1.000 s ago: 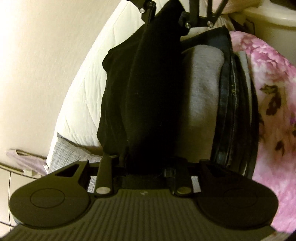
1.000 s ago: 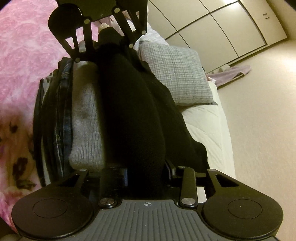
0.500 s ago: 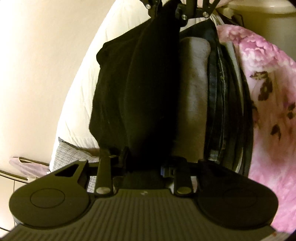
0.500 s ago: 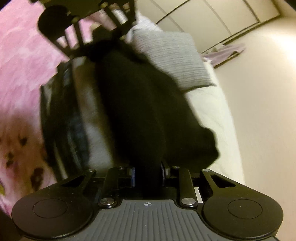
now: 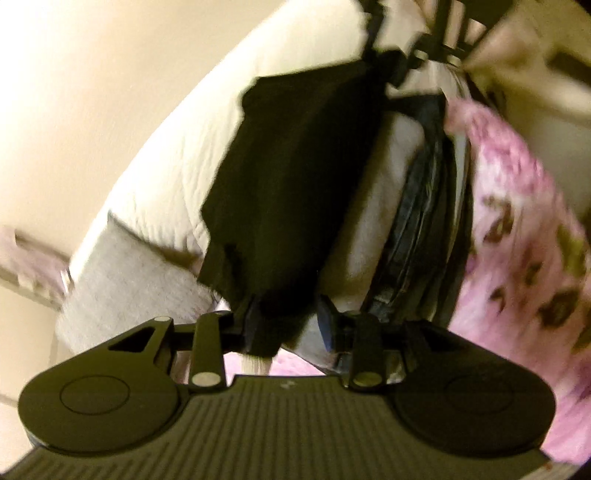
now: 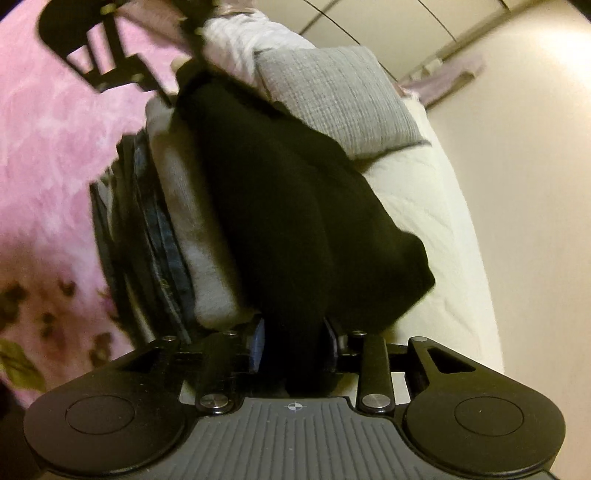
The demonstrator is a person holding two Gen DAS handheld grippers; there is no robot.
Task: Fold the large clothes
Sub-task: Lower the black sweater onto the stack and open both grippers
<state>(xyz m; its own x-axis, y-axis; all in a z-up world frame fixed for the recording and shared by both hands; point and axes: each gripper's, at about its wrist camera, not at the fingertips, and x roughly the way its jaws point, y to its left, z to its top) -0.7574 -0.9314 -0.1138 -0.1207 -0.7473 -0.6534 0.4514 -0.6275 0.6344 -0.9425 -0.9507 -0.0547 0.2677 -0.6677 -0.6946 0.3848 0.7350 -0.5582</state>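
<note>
Your left gripper (image 5: 291,321) and right gripper (image 6: 293,347) are matte black plastic. Behind the fingers each has a ribbed grey plate with a small centre mark, a round disc on either side, two link bars ending in silver screws, and blue pads (image 6: 258,341) inside the fingers.

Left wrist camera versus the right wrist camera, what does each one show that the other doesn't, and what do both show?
Only the left wrist view shows a pale container at upper right, blurred. Only the right wrist view shows the wardrobe doors. Both show the black garment with an end in each gripper, left gripper and right gripper, jaws opening, plus the folded pile, pink blanket, grey cushion and white mattress.
</note>
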